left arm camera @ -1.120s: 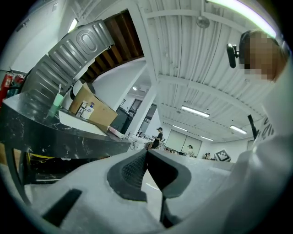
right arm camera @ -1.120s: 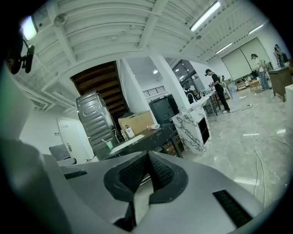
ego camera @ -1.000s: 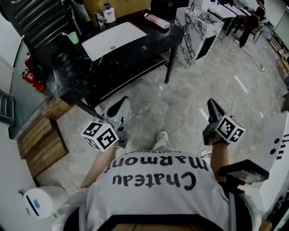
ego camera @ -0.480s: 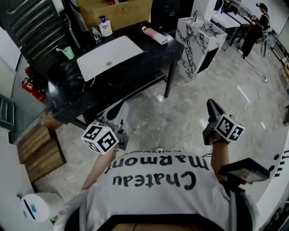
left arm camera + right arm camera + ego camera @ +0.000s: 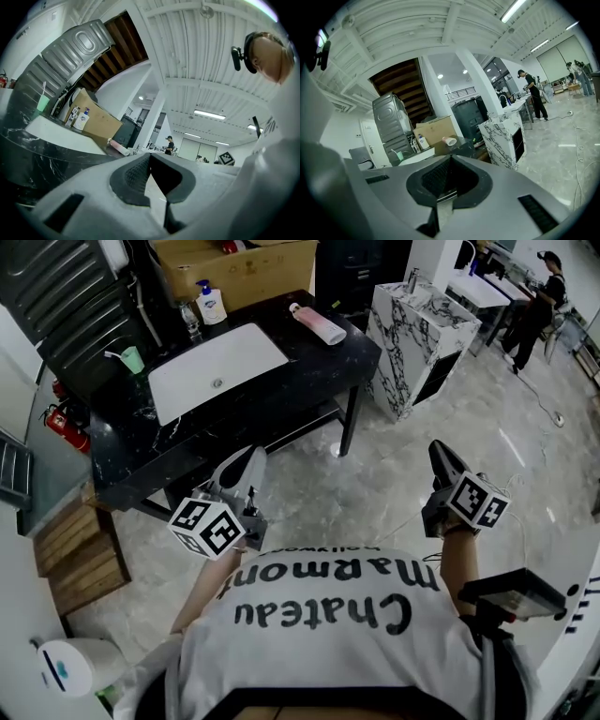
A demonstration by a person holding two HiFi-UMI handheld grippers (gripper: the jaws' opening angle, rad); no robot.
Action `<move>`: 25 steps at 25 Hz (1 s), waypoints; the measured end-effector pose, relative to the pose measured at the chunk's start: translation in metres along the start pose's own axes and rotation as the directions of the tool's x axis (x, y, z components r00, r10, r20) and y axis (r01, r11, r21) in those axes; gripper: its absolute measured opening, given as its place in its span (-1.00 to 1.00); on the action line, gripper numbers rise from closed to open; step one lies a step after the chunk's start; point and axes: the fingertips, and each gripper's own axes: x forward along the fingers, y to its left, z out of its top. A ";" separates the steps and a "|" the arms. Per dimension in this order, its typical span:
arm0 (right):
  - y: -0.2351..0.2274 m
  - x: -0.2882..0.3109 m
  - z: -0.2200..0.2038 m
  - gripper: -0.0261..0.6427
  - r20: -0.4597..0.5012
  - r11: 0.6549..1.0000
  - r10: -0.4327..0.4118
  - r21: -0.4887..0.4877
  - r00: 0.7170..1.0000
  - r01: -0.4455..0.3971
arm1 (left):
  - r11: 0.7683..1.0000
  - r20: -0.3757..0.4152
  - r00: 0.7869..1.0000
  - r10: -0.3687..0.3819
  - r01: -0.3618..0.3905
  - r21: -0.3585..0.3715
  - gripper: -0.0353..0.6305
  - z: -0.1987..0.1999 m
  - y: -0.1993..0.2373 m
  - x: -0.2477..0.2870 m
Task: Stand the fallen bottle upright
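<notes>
Bottle [image 5: 316,323] lies flat, upper centre, on dark counter [image 5: 319,360]. Left gripper [image 5: 253,457] and right gripper [image 5: 438,450] both closed, empty; I'd open the right early, grip mid-body.

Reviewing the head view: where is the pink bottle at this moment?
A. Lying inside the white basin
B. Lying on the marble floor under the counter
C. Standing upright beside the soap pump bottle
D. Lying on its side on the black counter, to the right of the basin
D: the pink bottle lies on its side on the black counter, to the right of the white basin in the head view.
</notes>
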 end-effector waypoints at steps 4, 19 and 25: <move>-0.016 0.012 -0.009 -0.89 -0.036 1.000 0.006 0.011 0.999 -0.006 | 1.000 -0.017 1.000 0.019 -0.019 -0.003 -0.85 -0.011 0.004 0.014; -0.047 0.065 -0.041 -0.89 -0.145 0.994 0.004 0.113 0.989 0.012 | 0.999 -0.090 0.996 0.027 -0.028 -0.018 -0.85 -0.024 0.033 0.066; -0.069 0.094 -0.017 -0.89 -0.131 0.993 -0.053 0.099 0.990 0.066 | 0.999 -0.065 0.998 0.019 -0.022 -0.041 -0.85 -0.007 0.062 0.109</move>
